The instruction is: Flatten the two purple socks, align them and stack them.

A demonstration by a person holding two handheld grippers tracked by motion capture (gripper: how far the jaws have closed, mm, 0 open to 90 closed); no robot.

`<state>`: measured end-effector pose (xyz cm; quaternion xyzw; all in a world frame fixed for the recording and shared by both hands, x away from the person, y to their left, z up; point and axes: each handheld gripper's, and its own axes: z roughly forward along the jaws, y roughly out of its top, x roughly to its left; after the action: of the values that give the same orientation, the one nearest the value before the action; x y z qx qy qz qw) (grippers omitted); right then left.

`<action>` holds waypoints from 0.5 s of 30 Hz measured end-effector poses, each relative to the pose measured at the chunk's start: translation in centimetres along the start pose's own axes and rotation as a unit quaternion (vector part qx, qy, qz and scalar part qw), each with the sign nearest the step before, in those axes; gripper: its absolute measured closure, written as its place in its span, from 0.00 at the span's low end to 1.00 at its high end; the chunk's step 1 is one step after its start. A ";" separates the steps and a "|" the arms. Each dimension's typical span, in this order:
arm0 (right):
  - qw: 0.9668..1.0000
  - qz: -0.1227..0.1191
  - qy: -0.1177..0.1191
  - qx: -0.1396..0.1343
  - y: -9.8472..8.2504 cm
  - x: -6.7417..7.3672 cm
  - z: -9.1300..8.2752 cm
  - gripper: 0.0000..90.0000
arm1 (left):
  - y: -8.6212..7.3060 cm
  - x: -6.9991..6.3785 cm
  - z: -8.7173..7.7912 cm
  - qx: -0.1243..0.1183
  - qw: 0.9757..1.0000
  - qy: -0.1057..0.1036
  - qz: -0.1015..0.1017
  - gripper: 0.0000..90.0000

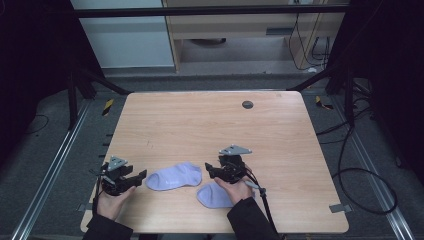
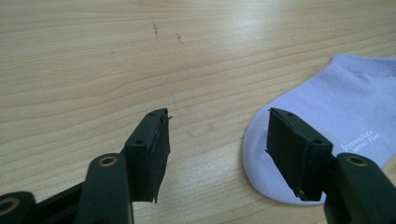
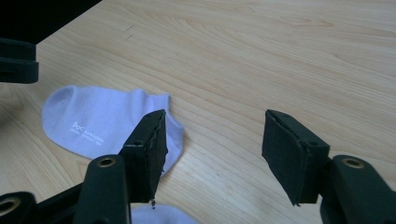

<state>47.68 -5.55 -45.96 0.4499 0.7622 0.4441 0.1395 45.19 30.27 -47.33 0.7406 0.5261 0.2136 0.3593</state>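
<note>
The left hand-held gripper [image 1: 141, 176] hangs low over the worktop [image 1: 210, 125] with jaws wide apart and nothing between them, its tips just beside the toe of the far sock [image 1: 174, 177], apparently lined up to pinch that end. The right hand-held gripper [image 1: 210, 171] is likewise wide open and empty, poised at the cuff end of the same sock, probably so both ends can be lifted together. A near sock [image 1: 214, 195] lies partly under the right hand [image 1: 235, 190]. The left gripper view shows small white lettering on the far sock [image 2: 341, 116], which the high view cannot resolve; the right gripper view catches the near sock's edge [image 3: 163, 215] below its jaws.
</note>
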 end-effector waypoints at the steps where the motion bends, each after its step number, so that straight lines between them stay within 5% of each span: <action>1: 1.000 -0.002 0.001 0.003 0.0 0.2 0.3 0.47 | 0.0 0.0 0.1 0.002 1.000 0.001 0.002 0.44; 15: 0.998 -0.043 0.002 0.050 -0.1 3.0 5.4 0.58 | -0.8 -0.9 1.7 0.034 0.999 -0.011 0.019 0.56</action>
<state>49.24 -0.13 -48.58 0.4219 0.8025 0.3999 0.1346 45.50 29.10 -48.99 0.7649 0.5146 0.1941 0.3352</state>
